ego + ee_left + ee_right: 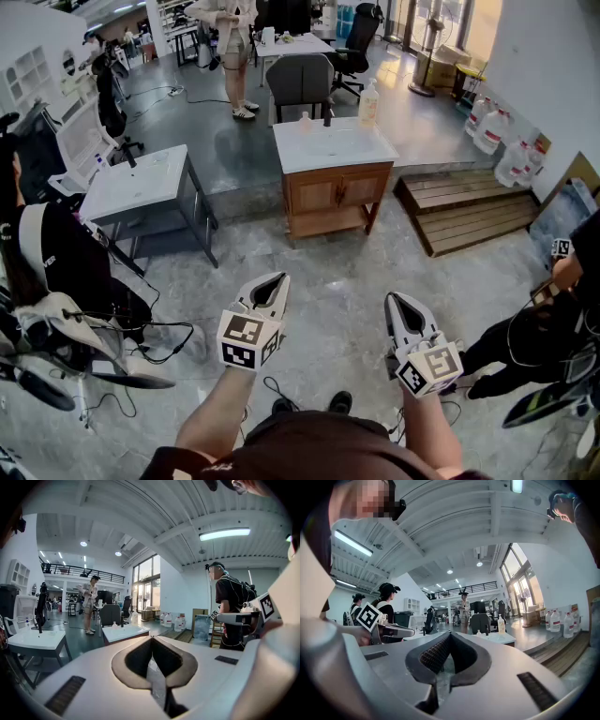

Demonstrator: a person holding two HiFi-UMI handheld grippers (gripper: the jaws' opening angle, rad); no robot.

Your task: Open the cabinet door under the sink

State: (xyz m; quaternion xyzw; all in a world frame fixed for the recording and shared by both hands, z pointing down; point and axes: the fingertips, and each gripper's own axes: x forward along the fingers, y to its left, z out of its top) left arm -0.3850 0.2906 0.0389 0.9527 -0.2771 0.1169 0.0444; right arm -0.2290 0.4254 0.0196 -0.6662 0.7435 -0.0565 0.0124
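A wooden sink cabinet (336, 197) with a white basin top (330, 142) stands on the grey floor well ahead of me; its two doors (340, 188) are closed. My left gripper (274, 286) and right gripper (397, 305) hover side by side low in the head view, far short of the cabinet, both shut with nothing between the jaws. The left gripper view shows the cabinet top (124, 632) beyond the closed left gripper (152, 641). The right gripper view shows it (499, 638) small and distant past the closed right gripper (450, 635).
A second white sink (136, 182) on grey metal legs stands to the left. A soap bottle (368, 104) sits on the cabinet top, with a grey chair (301, 84) behind. A wooden step platform (469, 208) and water jugs (489, 128) lie right. People stand on both sides, and cables (159, 342) trail on the floor.
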